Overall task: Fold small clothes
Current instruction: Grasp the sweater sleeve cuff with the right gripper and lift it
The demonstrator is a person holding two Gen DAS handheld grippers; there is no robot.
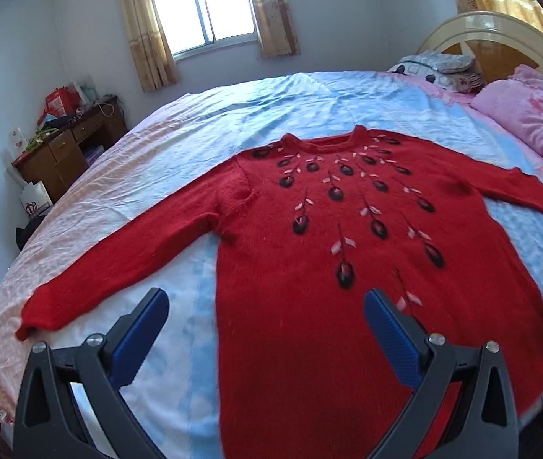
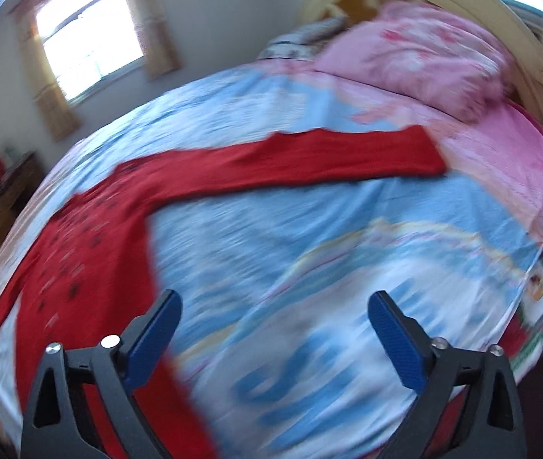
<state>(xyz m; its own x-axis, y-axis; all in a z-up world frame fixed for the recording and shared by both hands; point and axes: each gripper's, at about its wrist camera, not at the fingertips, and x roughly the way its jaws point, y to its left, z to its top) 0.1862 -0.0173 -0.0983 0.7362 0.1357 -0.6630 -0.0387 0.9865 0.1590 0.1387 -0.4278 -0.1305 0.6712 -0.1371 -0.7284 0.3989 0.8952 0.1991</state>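
A red knit sweater [image 1: 329,237] with dark flower embroidery lies flat, face up, on the bed, both sleeves spread outward. My left gripper [image 1: 265,306] is open and empty, held above the sweater's lower left hem edge. In the blurred right wrist view the sweater [image 2: 91,237] lies at the left, and its right sleeve [image 2: 309,160] stretches across the bed toward the pink pillow. My right gripper [image 2: 273,306] is open and empty, above the blue sheet to the right of the sweater's body.
The bed is covered by a blue and pink sheet [image 1: 233,107]. A pink pillow [image 1: 527,114] and headboard [image 1: 482,34] stand at the right. A wooden desk [image 1: 69,149] with clutter stands by the left wall under the window [image 1: 206,7].
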